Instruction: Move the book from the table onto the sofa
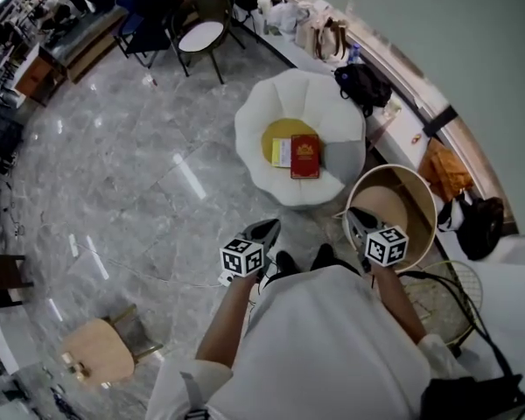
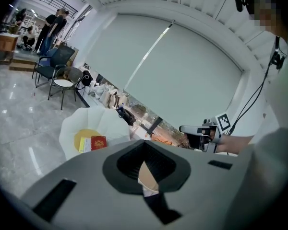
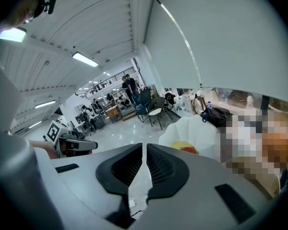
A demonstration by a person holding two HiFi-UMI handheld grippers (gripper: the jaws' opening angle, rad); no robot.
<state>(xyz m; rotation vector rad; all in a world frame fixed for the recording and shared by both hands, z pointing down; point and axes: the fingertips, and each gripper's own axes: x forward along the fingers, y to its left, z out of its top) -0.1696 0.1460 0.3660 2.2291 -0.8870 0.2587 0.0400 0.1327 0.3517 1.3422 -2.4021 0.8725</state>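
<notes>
Left claw (image 2: 144, 145): closed, nothing in it
Right claw (image 3: 144, 152): closed, nothing in it
Red book (image 1: 304, 157): flat on sofa (image 1: 328, 103), just beside yellow booklet (image 1: 282, 152)
Round desk (image 1: 424, 201): near sofa

A grey marble floor (image 1: 140, 173) with a glossy shine fills the left of the room. At the far end stand a dark chair (image 1: 203, 33) with a round white seat and, to its left, a blue chair (image 1: 144, 29). Two people in dark clothes (image 2: 53, 25) stand further off beyond them. A white ledge (image 1: 387, 64) curves along the far right wall, and on it sit beige handbags (image 1: 325, 35) and a black backpack (image 1: 364, 84). Further right lie an orange bag (image 1: 444, 171) and a black bag (image 1: 481, 226). A wooden stool (image 1: 98, 351) stands at the near left.
</notes>
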